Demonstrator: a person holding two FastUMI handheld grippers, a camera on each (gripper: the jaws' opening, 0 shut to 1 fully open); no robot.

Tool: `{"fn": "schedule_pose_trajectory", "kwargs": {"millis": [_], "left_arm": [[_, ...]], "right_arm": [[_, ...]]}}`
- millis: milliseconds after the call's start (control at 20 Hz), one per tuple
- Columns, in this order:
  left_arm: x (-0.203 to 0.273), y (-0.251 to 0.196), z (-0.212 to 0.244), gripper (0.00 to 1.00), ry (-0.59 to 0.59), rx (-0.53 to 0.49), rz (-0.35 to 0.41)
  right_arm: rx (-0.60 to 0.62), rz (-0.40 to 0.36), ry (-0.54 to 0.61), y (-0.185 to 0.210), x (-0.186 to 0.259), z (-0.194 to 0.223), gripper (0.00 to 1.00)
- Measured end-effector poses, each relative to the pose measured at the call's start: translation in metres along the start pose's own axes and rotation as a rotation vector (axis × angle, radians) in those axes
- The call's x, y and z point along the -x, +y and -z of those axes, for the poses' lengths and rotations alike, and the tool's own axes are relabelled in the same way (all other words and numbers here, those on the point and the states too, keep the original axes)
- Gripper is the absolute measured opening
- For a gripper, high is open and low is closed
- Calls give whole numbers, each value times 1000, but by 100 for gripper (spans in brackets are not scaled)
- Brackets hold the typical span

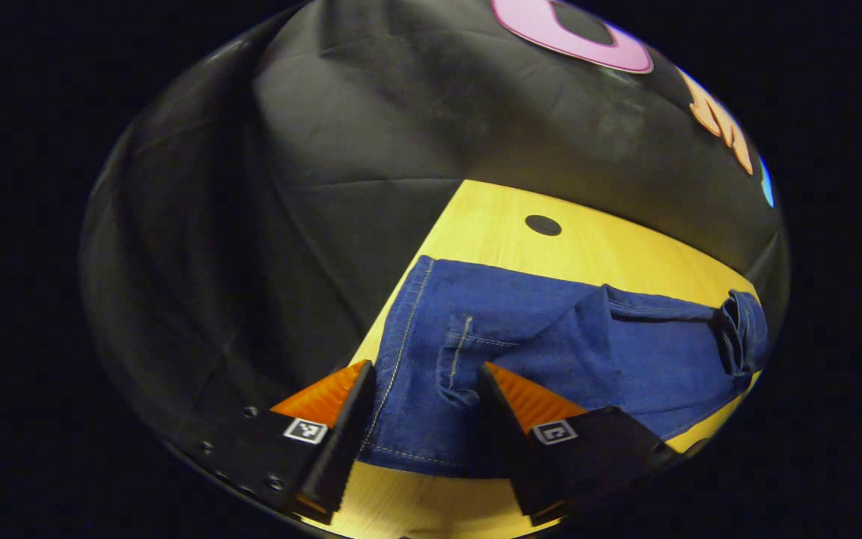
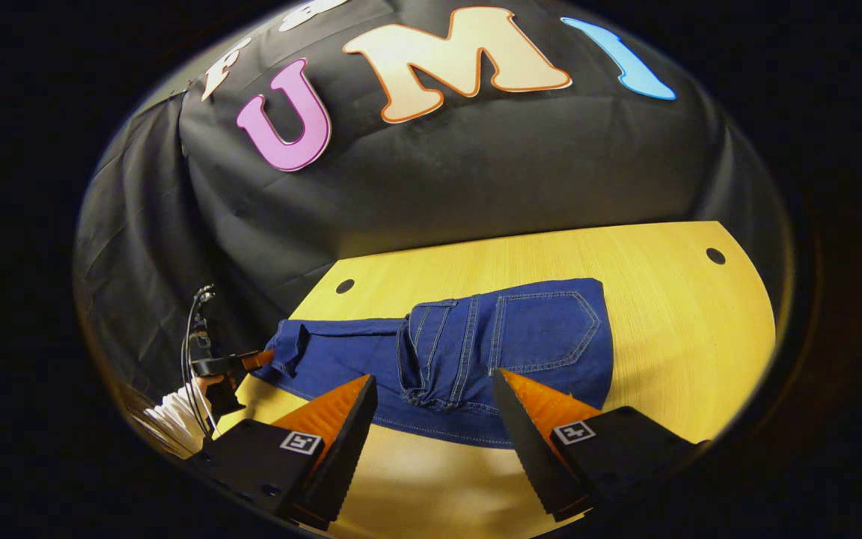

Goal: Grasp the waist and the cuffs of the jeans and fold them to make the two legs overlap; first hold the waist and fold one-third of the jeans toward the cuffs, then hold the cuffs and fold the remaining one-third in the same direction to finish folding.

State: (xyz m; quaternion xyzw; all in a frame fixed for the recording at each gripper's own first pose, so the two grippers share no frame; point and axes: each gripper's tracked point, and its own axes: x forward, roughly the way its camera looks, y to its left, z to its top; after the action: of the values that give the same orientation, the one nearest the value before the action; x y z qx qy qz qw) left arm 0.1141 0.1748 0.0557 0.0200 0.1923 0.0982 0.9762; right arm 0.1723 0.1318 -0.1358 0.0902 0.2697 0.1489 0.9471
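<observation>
Jeans [image 2: 476,352] lie on a wooden worktop [image 2: 685,314] against black cloth; left gripper [image 1: 423,389] and right gripper [image 2: 435,400] spread apart.

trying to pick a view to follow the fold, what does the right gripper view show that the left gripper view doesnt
Right gripper view: the waist end of the jeans with a back pocket, plus, farther off, the left tongs in a person's hand at the cuff end.

Left gripper view: the cuff end up close, with a bunched lump of denim at the far end.

Both: the jeans on the yellow table, legs overlapped, and each view's own tongs open just above the cloth, the right tongs near the waist.
</observation>
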Motion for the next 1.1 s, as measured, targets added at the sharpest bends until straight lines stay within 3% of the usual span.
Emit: {"fn": "schedule_pose_trajectory", "kwargs": {"millis": [200,250,300,350,400,600,850,1000,1050,1100], "left_arm": [[0,-17,0,42,-12,34,48],[1,-20,-1,36,-14,43,46],[2,-21,-2,16,-12,42,42],[1,-20,-5,12,-25,51,35],[1,-18,-4,1,-24,67,30],[16,-28,-20,0,-61,156,56],[71,-59,-64,0,-151,225,248],[99,-86,-68,0,-164,220,346],[97,-106,-75,0,-169,228,383],[96,-118,-80,0,-175,241,416]], "right_arm": [[-11,9,-21,-6,6,-8,96],[-15,12,-23,-8,9,-10,96],[-21,16,-24,-13,10,-11,96],[-25,19,-25,-16,12,-11,96],[-28,23,-27,-19,16,-11,96],[-28,54,-47,-40,32,-20,96],[-82,75,-78,-67,49,-31,100],[-107,69,-93,-84,62,-36,96],[-117,63,-92,-90,64,-37,89],[-128,58,-85,-98,66,-37,100]]}}
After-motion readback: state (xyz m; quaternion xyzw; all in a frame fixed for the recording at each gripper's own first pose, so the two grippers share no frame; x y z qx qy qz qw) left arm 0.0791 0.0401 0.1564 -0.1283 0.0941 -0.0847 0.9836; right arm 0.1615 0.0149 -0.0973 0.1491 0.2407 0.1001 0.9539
